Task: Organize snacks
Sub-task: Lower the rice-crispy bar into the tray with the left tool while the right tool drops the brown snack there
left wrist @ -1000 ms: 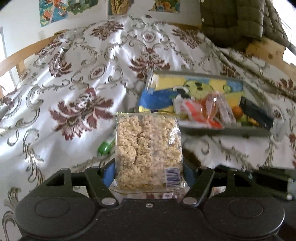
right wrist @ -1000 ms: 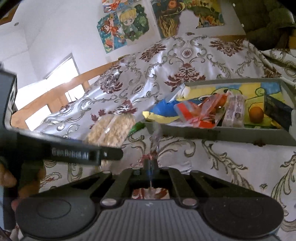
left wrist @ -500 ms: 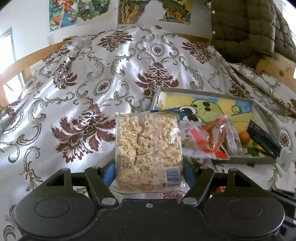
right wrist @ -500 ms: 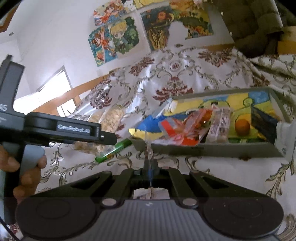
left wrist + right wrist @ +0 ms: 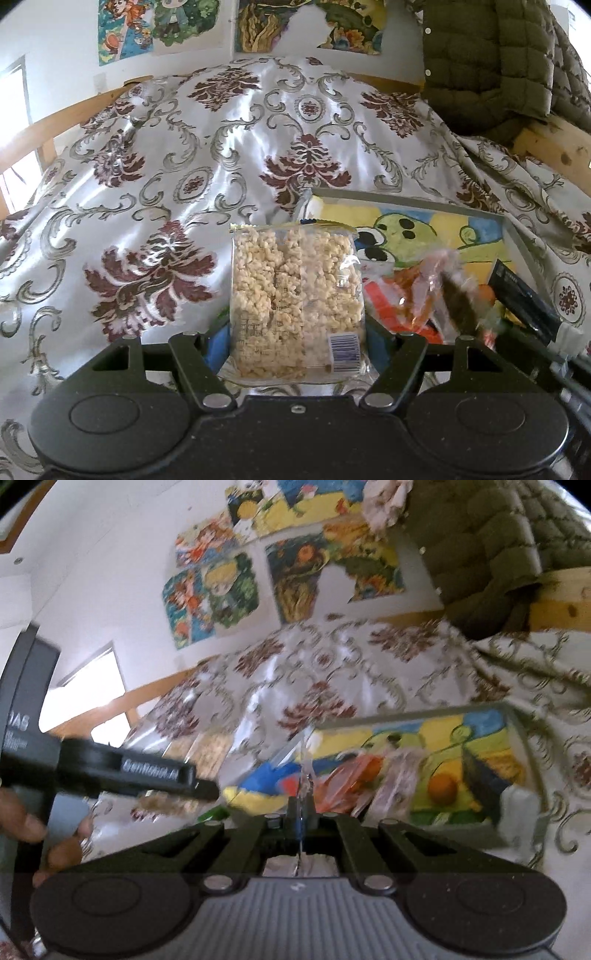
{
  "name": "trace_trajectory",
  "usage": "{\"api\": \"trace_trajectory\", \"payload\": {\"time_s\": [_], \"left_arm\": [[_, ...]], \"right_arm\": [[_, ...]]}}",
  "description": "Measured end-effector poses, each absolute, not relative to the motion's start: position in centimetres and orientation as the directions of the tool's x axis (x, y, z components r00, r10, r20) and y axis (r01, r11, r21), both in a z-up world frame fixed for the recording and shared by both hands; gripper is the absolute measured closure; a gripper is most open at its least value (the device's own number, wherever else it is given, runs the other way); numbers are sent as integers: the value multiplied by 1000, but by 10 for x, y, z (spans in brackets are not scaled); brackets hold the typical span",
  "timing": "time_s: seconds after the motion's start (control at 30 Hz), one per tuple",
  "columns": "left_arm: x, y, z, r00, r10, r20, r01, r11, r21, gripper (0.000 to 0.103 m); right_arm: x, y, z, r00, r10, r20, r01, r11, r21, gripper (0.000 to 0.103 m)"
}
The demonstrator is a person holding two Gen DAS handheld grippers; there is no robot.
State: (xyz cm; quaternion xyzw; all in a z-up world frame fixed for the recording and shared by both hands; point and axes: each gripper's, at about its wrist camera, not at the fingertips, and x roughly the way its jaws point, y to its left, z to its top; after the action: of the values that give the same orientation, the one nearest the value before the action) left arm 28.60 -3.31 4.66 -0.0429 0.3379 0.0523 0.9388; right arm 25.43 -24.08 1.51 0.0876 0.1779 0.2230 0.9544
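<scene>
over a bed draped in a floral satin cover (image 5: 229, 155), the left claw (image 5: 297, 332) grips a clear pack of puffed rice cakes (image 5: 295, 295) just short of the snack tray (image 5: 406, 201), the right claw (image 5: 300, 821) pinches a clear wrapper (image 5: 306, 771); the carry looks underway, and next the pack needs lowering into the tray's bare near-left corner.
</scene>
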Motion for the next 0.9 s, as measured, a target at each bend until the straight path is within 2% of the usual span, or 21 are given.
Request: {"api": "trace_trajectory", "payload": {"time_s": [0.13,0.4,0.5,0.67,0.83,0.87,0.9], "left_arm": [[303,-45,44,767,39,-640,-94,994,-52,30],[363,-68,35,769,-23,-639,-39,996,-83,30],[382,-81,29,775,-50,-630,21,998,-53,30],[401,-92,16,759,-105,-643,87,994,-60,30],[407,-93,8,748,-138,-649,116,990,-78,29],[408,-92,8,747,-143,-650,120,990,-80,29],[407,-92,9,745,-145,-651,121,989,-81,27]], "right_arm": [[268,-253,15,885,388,-258,-340,916,212,102],[302,-273,0,918,288,-273,-242,952,190,102],[308,-275,-9,912,284,-296,-235,953,190,102],[323,-282,-23,903,258,-343,-198,959,201,96],[323,-285,-24,911,228,-342,-177,969,173,92],[323,-285,-24,913,221,-343,-171,971,168,90],[323,-285,-24,915,214,-343,-166,972,164,82]]}}
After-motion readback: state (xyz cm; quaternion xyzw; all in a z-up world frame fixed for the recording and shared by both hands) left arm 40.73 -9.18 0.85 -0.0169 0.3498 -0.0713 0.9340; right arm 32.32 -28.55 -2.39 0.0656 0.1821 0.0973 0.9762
